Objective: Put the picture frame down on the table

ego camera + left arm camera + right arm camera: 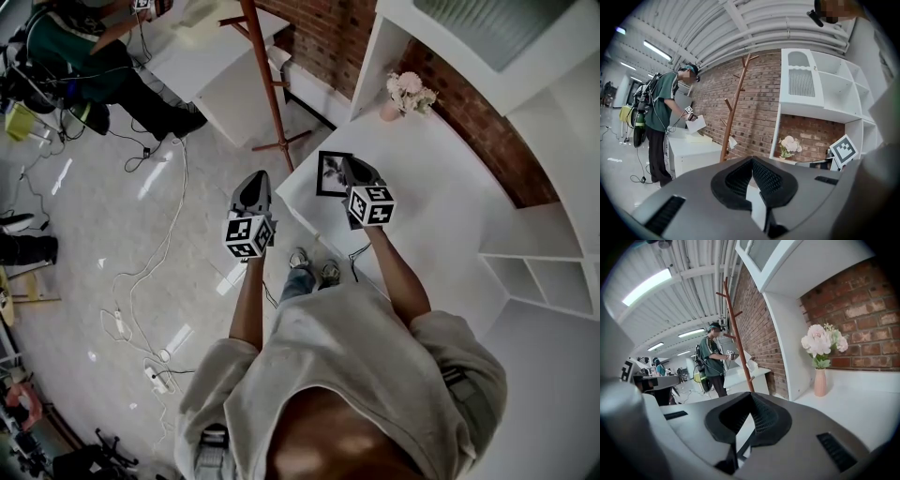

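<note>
On the white surface (pixel 450 187), near its left corner, the picture frame (pixel 330 175) was seen lying face up, its right edge hidden under the right claw (pixel 352 167), which was pressed together on nothing. The left claw (pixel 253 183), likewise pressed together and empty, was held beside the surface; the frame's picture could not be made out

Looks like a lab with a mock living-room corner built in. Homely on one side: brick wall (pixel 754 93), white shelves (pixel 825 84), vase of flowers (pixel 819 373), wooden coat stand (pixel 267 84). Workaday all around: ribbed ceiling (pixel 740 28) with strip lights (pixel 647 287), glossy floor (pixel 94 216) strewn with cables (pixel 141 272), another person (pixel 658 122) wearing a backpack rig.
</note>
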### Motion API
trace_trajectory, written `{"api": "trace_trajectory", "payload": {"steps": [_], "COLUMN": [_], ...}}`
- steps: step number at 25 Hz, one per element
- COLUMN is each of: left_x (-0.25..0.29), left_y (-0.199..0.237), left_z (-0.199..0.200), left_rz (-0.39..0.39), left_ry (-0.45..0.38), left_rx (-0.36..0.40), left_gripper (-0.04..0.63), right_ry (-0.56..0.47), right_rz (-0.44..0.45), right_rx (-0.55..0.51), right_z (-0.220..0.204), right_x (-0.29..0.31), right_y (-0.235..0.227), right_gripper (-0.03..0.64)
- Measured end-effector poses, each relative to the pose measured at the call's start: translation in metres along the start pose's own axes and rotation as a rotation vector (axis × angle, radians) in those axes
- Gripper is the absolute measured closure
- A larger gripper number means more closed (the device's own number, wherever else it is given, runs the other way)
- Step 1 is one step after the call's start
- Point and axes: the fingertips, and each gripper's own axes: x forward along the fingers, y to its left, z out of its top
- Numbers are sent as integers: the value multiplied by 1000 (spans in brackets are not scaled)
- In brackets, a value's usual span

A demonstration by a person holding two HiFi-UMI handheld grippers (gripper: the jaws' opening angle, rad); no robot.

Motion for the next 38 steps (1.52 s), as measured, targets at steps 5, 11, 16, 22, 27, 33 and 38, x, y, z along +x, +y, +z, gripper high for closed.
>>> {"api": "trace_trajectory", "payload": {"steps": [5,11,16,22,27,33,38], "left_x": [5,10,14,20,25,25,25], "left_y": [-2,-3,-4,-4,-4,-4,-5], "left_z": [16,38,53,66,72,76,74], "left_rz": [-3,-8,-14,-20,-27,-34,-38], "left_ry": [-28,-55,-76,-94,-98,-100,-94], "left_rx": [17,40,62,86,101,110,111], "left_gripper": [578,578,578,578,578,578,578], "right_ry": [-68,-116,-151,-184,-203,-209,-202], "right_rz": [14,27,35,37,31,31,31], "right_rx": [-38,-64,-81,-91,-102,-107,-110], "right_z": [34,61,77,95,105,108,106], "right_x": [-3,-4,-5,-6,-5,-7,-6], "right_y": [6,14,19,20,19,23,24], "right_gripper": [592,594,594,594,594,594,594]}}
